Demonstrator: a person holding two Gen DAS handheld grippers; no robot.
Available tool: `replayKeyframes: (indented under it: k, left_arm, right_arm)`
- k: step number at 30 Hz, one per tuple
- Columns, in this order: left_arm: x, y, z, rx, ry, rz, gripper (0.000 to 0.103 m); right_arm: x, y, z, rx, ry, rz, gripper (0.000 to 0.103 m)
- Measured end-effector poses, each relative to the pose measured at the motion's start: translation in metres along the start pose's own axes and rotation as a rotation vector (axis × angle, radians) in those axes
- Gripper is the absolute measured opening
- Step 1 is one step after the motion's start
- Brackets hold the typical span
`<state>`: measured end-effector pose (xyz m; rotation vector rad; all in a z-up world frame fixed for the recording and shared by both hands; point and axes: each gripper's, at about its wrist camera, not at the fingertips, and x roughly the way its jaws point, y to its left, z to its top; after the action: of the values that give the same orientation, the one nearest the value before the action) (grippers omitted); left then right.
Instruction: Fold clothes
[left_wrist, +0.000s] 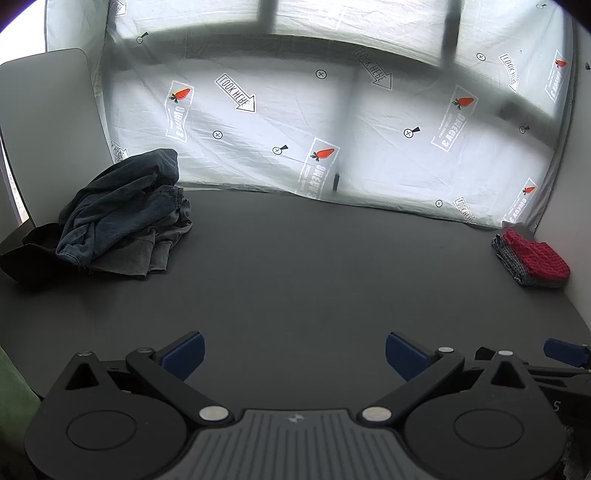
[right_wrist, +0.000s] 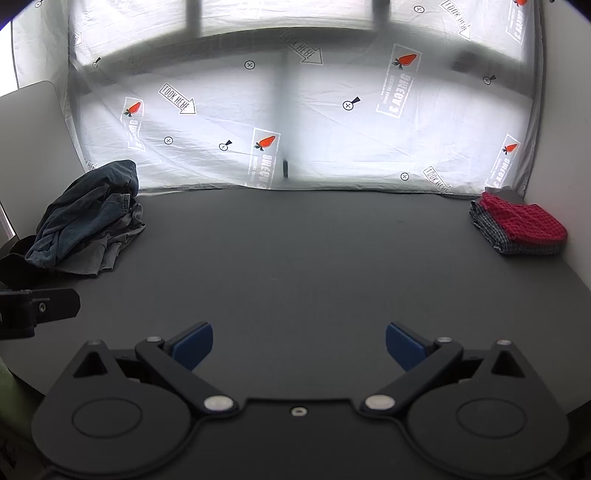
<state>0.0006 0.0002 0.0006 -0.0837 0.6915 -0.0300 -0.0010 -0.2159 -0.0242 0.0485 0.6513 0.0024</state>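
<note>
Both tongs wide open over a bare dark worktop (left_wrist: 295, 266), clothes parked at the two far corners.

Taking the printed white sheet (left_wrist: 332, 122) at the back as the landmark: one heap of unfolded clothes (left_wrist: 122, 218) sits at its left end, looks like a dark blue piece on top of a grey one, with something black under them that's cut off by the edge so I can't say what. At the sheet's right end there's one small folded stack (right_wrist: 517, 229), two pieces, red on top of a checked one. Left tongs (left_wrist: 293, 356) and right tongs (right_wrist: 299, 347) both have their blue pads spread apart, holding nothing, well short of either pile.
</note>
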Motion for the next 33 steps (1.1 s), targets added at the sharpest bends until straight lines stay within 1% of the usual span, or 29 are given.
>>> replayKeyframes:
  k: [6,15,24,30,33]
  left_arm:
    - [0.0,0.001,0.007,-0.003,0.003,-0.002,0.103]
    - [0.004,0.002,0.0,-0.013,-0.001,0.011,0.103]
    - [0.003,-0.005,-0.004,-0.008,-0.003,0.017,0.103]
    - [0.006,-0.006,0.0,-0.008,0.001,0.015,0.103]
    - [0.002,-0.009,-0.005,-0.008,-0.001,0.017,0.103]
  right_arm:
    - [0.002,0.001,0.001,-0.002,0.002,0.002,0.101]
    - [0.005,-0.008,0.004,-0.009,0.008,0.014,0.101]
    - [0.007,-0.015,0.008,-0.013,0.014,0.022,0.101]
    - [0.009,-0.017,0.01,-0.018,0.015,0.027,0.101]
    - [0.009,-0.018,0.01,-0.02,0.014,0.027,0.101]
